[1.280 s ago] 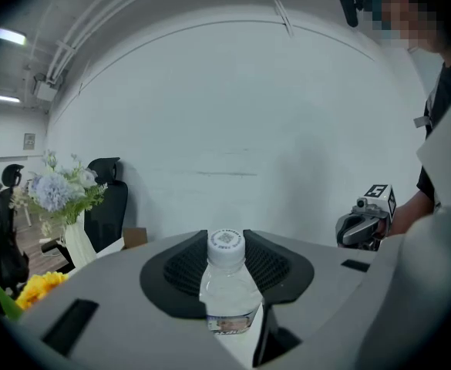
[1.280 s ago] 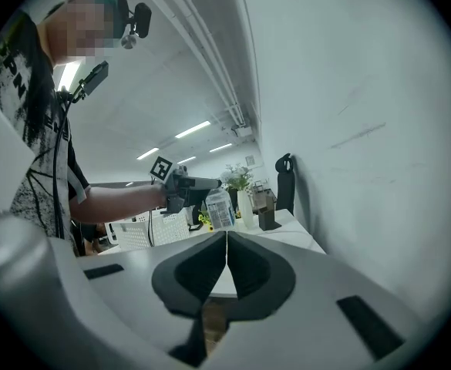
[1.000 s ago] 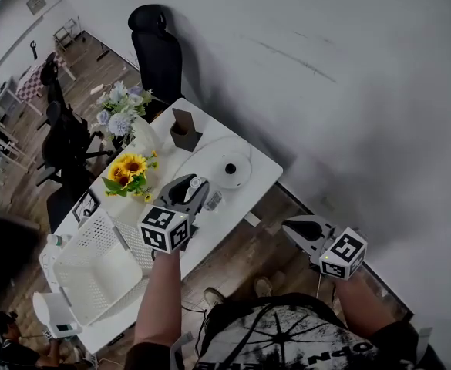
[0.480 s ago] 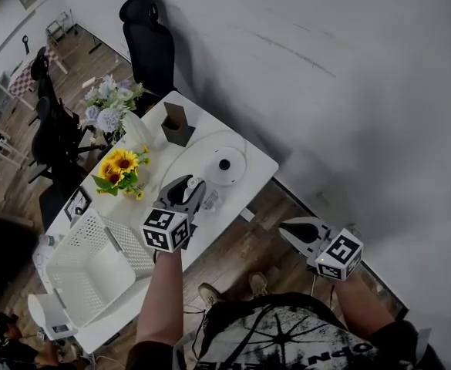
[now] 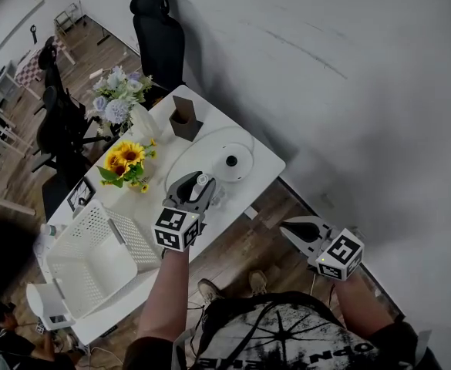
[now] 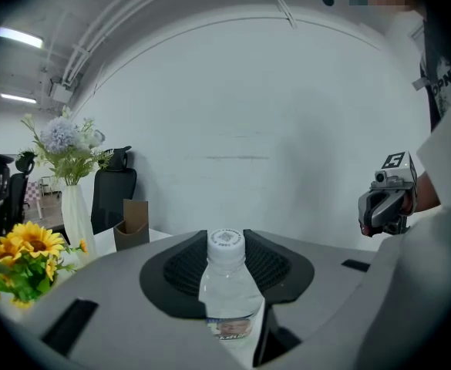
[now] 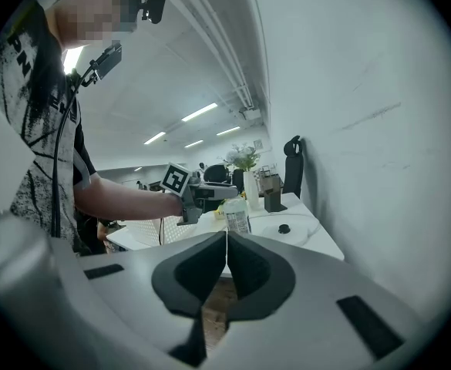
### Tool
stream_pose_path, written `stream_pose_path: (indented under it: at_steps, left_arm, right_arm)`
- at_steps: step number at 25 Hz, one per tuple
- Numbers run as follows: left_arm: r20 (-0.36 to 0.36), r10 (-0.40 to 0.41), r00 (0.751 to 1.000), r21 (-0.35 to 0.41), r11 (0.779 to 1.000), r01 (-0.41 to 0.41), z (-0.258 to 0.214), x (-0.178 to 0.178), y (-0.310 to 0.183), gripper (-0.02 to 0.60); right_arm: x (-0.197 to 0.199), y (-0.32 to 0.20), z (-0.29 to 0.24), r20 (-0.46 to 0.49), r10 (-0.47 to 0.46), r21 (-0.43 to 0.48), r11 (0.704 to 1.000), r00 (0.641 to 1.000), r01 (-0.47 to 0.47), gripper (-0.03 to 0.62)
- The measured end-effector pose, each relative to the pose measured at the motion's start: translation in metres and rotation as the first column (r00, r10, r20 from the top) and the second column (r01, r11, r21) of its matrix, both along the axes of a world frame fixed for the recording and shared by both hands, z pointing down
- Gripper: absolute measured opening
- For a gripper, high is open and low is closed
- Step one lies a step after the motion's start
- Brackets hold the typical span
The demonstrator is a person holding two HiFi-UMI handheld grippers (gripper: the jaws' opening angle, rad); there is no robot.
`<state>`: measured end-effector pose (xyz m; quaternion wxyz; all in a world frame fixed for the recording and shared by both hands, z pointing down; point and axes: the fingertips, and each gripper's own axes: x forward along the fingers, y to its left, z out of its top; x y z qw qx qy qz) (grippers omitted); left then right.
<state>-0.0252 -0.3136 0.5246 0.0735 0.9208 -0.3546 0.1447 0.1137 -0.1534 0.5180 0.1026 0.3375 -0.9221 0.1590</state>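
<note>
A clear water bottle (image 6: 227, 287) with a white cap stands upright between the jaws of my left gripper (image 6: 227, 272), which is shut on it. In the head view the left gripper (image 5: 191, 194) holds the bottle (image 5: 203, 182) above the near edge of the white table (image 5: 265, 160). My right gripper (image 5: 301, 230) hangs over the wooden floor to the right of the table. Its jaws are closed together with nothing between them (image 7: 226, 247). From the right gripper view, the left gripper (image 7: 206, 195) and the bottle (image 7: 237, 217) show ahead.
On the table lie a round white disc with a black knob (image 5: 230, 161), a brown holder (image 5: 184, 119), a vase of pale flowers (image 5: 122, 99), sunflowers (image 5: 126, 160) and a white basket (image 5: 94, 257). A black chair (image 5: 160, 31) stands behind; a white wall runs along the right.
The left gripper has shifted slightly with the bottle still in it; its view now shows the vase, sunflowers and brown holder higher and nearer. The right gripper stays shut and has barely moved.
</note>
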Motion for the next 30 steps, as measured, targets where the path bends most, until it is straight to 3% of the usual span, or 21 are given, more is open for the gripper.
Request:
stream_pose_path:
  at_steps: [17,30]
  left_arm:
    - [0.102,-0.001,0.995,0.067,0.998,-0.006,0.002,0.002,0.005,0.156]
    - [0.061,-0.014,0.998,0.111,0.994,0.007,-0.035,-0.018,0.039,0.179]
  right_arm:
    - [-0.008,0.004,-0.004,0.007,-0.024,0.014,1.0,1.0,0.024,0.021]
    - [-0.012,0.0,-0.013,0.012,0.003,0.062,0.998,1.0,-0.003,0.021]
